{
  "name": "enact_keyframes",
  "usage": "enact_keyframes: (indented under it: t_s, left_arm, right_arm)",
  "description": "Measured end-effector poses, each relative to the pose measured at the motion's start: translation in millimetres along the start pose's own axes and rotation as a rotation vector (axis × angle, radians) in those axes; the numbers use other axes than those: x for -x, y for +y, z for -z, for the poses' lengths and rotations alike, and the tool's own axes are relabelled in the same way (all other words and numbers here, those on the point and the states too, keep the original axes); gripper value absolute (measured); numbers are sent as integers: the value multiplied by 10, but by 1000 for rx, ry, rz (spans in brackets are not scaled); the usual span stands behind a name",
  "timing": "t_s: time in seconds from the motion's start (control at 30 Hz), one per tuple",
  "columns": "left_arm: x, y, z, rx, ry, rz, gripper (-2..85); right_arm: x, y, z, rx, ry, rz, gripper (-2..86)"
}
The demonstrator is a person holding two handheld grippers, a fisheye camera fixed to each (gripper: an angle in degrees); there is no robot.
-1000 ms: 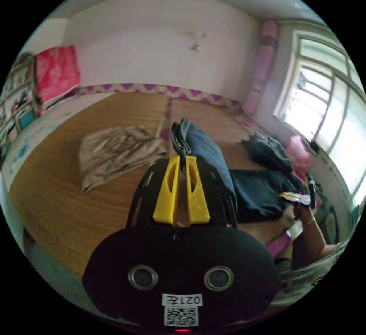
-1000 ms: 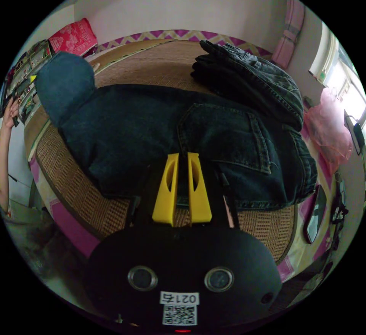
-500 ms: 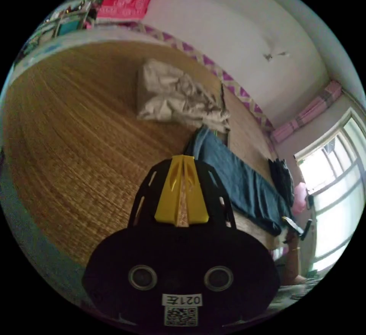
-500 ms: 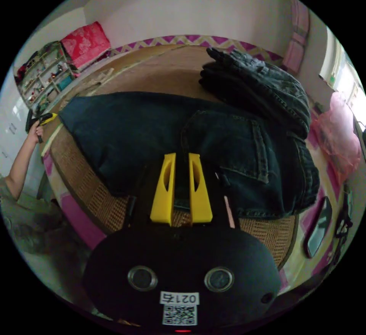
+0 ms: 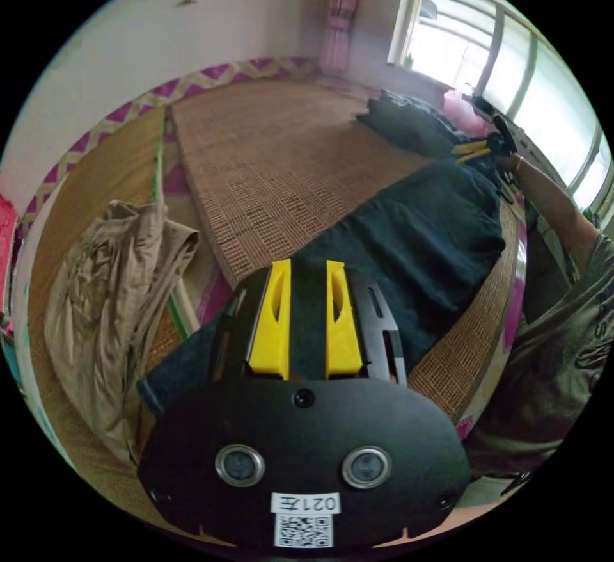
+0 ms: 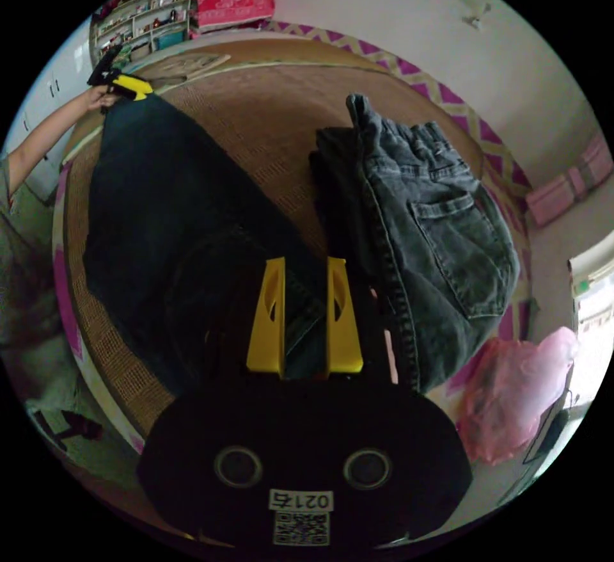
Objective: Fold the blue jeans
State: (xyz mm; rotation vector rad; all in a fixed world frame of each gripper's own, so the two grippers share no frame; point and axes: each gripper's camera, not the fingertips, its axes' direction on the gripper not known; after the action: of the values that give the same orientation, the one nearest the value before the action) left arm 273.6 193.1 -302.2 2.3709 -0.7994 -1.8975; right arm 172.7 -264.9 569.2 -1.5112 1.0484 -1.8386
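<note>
Jeans laid out long on mat, both ends held

Jeans (image 5: 409, 248), dark blue heavy denim, lie lengthwise along the near edge of the woven straw mat (image 5: 275, 159) on the bed. Risks: limp cloth may slide off that edge, or bunch if one end drops early; thick seams resist a clean crease. Grey folded jeans (image 6: 422, 229) just beside could snag. Crumpled beige trousers (image 5: 109, 293) lie near the left end. Left gripper (image 5: 307, 271), jaws narrow, denim between them; right gripper (image 6: 306, 267) likewise at the waist end; firm clamp can't be confirmed.
</note>
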Motion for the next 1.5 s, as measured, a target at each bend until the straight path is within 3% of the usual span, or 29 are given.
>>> enact_keyframes:
  t_s: [0.17,0.3,0.5,0.63,0.83,0.97,1.17,1.23,1.37,1.5]
  left_arm:
    - [97,-142,-307,154,51,-144,110]
    - [143,-56,-345,181,42,-172,69]
    - [79,262,-14,42,8,-228,28]
    - [-131,607,491,-140,-79,-255,17]
    - [-753,1664,1594,-403,-101,-345,1]
    - [-1257,2562,1923,-381,-92,-374,-8]
    - [-1448,3499,1461,-221,36,-179,-9]
    - [-1393,3739,1291,-186,-35,-78,-9]
    - [-1014,4276,1414,-349,40,205,-8]
    - [-840,4536,1748,-445,-22,313,-4]
  right_arm:
    - [-546,-42,-228,131,-181,21,88]
    - [-730,-1,-297,154,-252,25,31]
    - [-766,318,-3,13,-209,61,-9]
    - [-617,678,399,-104,-167,80,-10]
    - [98,1712,1381,-347,-79,134,-10]
    - [898,2559,1674,-342,-57,171,-10]
    - [1634,3357,851,-142,-121,82,-10]
    - [1649,3532,606,-150,-143,16,-9]
    - [1547,3834,344,-220,-219,-143,-3]
    - [1627,3930,434,-197,-203,-131,16]
